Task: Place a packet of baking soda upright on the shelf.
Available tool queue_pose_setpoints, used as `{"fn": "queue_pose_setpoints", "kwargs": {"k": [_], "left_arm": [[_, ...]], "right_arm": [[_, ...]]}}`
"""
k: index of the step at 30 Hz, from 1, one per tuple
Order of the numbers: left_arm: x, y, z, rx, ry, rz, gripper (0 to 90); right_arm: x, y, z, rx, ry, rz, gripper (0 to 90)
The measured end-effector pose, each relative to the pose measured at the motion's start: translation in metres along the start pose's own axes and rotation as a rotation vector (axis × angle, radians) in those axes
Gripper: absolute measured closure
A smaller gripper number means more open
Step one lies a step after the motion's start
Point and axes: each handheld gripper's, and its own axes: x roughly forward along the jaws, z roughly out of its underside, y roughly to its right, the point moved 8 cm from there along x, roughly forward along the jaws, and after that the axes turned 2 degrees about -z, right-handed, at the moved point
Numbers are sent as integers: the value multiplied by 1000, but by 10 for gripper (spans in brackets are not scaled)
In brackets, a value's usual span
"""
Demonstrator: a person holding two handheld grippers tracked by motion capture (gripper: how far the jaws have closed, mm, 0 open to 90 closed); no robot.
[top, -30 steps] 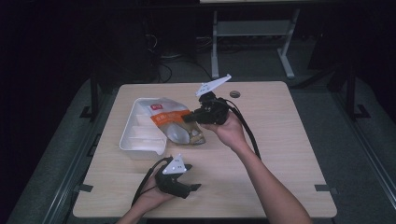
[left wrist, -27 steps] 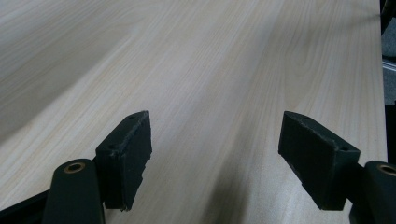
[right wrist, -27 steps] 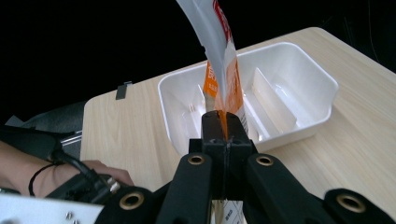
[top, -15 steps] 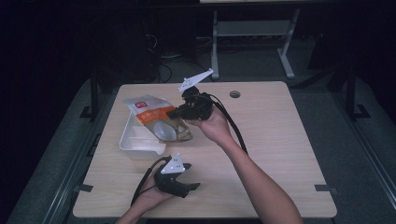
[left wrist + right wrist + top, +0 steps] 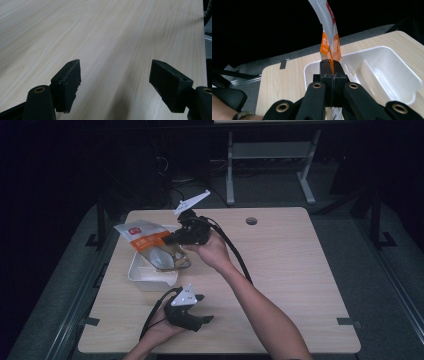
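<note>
Right gripper (image 5: 176, 238) was clamped on the orange-and-white pouch (image 5: 150, 245), holding it lifted above the white tray (image 5: 150, 279) at the table's (image 5: 290, 270) left side. Left gripper (image 5: 204, 319) rested low near the front edge, jaws spread wide, nothing between them.

My right claw (image 5: 175, 239), clamped on the orange-and-white pouch (image 5: 150, 242), has carried it leftward across the tabletop (image 5: 280, 270). The pouch, previously lying flatter over the white tray (image 5: 145, 277), now hangs tilted above the tray's left portion.
</note>
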Motion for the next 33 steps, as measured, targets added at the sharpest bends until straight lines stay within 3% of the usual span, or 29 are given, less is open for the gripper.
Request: {"fn": "queue_pose_setpoints", "kwargs": {"k": [7, 16, 23, 29, 31, 33], "left_arm": [[-1, -1, 0, 3, 2, 0, 249], [-2, -3, 0, -8, 9, 0, 246], [-1, -3, 0, -8, 9, 7, 247], [-1, -2, 0, -2, 3, 8, 246], [0, -2, 0, 2, -1, 9, 246], [0, -1, 0, 1, -3, 10, 246]], "right_arm": [[20, -1, -8, 2, 9, -28, 900], [51, 3, -2, 11, -16, -73, 900], [76, 9, 8, 23, 3, -132, 900], [89, 18, 29, 43, -22, -139, 895], [88, 20, 32, 64, 10, -157, 892], [87, 22, 35, 61, -3, -141, 874]]}}
